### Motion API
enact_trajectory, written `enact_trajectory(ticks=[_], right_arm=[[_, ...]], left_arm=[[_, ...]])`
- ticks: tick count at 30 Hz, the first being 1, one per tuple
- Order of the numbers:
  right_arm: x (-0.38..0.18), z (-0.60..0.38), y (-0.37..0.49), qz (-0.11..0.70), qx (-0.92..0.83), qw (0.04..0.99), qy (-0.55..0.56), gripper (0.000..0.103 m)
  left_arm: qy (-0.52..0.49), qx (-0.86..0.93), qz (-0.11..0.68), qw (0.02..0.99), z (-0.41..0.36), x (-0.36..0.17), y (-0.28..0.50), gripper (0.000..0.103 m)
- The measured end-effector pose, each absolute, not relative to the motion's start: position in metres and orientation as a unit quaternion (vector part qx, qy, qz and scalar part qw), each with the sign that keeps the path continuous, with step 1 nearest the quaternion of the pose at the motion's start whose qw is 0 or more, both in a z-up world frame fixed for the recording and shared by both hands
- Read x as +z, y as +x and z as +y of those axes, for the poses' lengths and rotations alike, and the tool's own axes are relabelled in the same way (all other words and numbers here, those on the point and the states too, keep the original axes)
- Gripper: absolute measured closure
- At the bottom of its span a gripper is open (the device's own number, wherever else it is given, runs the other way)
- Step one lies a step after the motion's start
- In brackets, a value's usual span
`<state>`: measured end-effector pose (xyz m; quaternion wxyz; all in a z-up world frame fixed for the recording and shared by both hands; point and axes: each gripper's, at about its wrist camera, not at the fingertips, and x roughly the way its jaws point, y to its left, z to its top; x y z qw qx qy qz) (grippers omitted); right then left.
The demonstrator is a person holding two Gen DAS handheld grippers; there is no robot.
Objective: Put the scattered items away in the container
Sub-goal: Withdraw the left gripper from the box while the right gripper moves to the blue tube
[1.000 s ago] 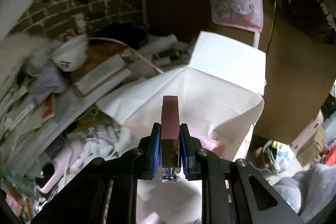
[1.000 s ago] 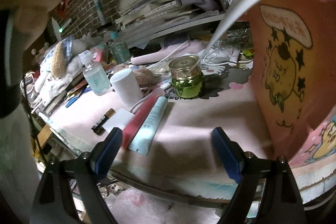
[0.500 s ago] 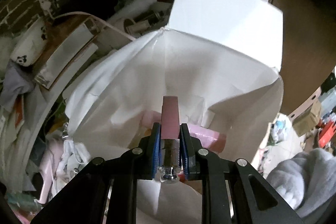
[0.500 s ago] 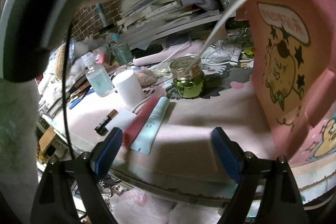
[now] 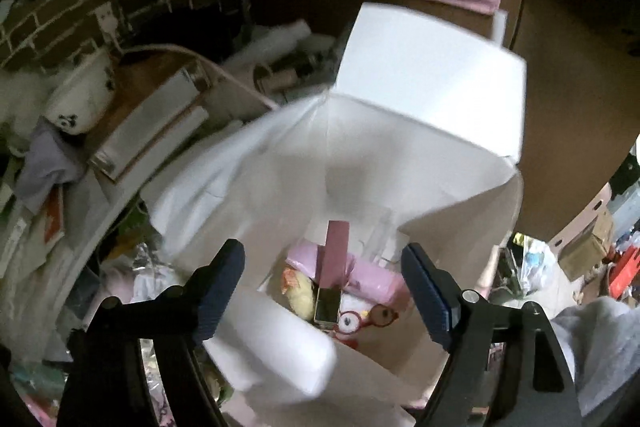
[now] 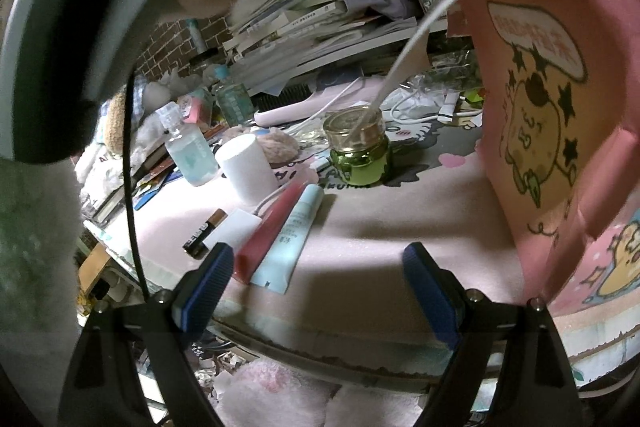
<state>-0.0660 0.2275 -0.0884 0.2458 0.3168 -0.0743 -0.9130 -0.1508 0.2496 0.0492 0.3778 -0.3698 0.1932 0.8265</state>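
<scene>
In the left wrist view my left gripper (image 5: 322, 267) hangs over the mouth of the white-lined paper bag (image 5: 424, 163). Its jaws are opening, and the pink stick with a gold base (image 5: 335, 259) sits loose between them, touching neither pad, down among a pink pack (image 5: 372, 281) and a yellow toy (image 5: 301, 293). In the right wrist view my right gripper (image 6: 316, 267) stands open and empty over the pink mat (image 6: 380, 227), with the bag's pink cartoon side (image 6: 540, 107) to its right. A red tube (image 6: 272, 227), pale blue tube (image 6: 294, 239), battery (image 6: 204, 233) and white block (image 6: 234, 227) lie front left.
A green glass jar (image 6: 360, 155), a white cup (image 6: 248, 167) and a clear bottle (image 6: 188, 155) stand further back on the mat. Stacked books and papers (image 6: 304, 19) fill the rear. A person's hand and dark sleeve (image 6: 80, 27) hang across the upper left.
The left jaws went from shut on the pink stick to wide apart, and the stick has dropped into the bag. A hand and sleeve came into the right wrist view. The right gripper stayed put.
</scene>
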Motion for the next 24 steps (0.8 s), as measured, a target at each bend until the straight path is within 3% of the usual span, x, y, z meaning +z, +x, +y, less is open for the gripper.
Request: enact_trajectory(ticks=[4, 13, 24], right_arm=[[-0.088, 0.226, -0.065, -0.071, -0.914, 0.243, 0.317, 0.018], [-0.079, 0.22, -0.064, -0.062, -0.919, 0.237, 0.309, 0.018], [-0.06, 0.203, -0.056, -0.011, -0.929, 0.207, 0.306, 0.018]], left_arm=[[-0.347, 0.85, 0.196, 0.344, 0.232, 0.06, -0.14, 0.016], [-0.308, 0.898, 0.172, 0.261, 0.166, 0.061, -0.103, 0.014], [-0.254, 0.951, 0.057, 0.167, 0.066, 0.053, -0.059, 0.008]])
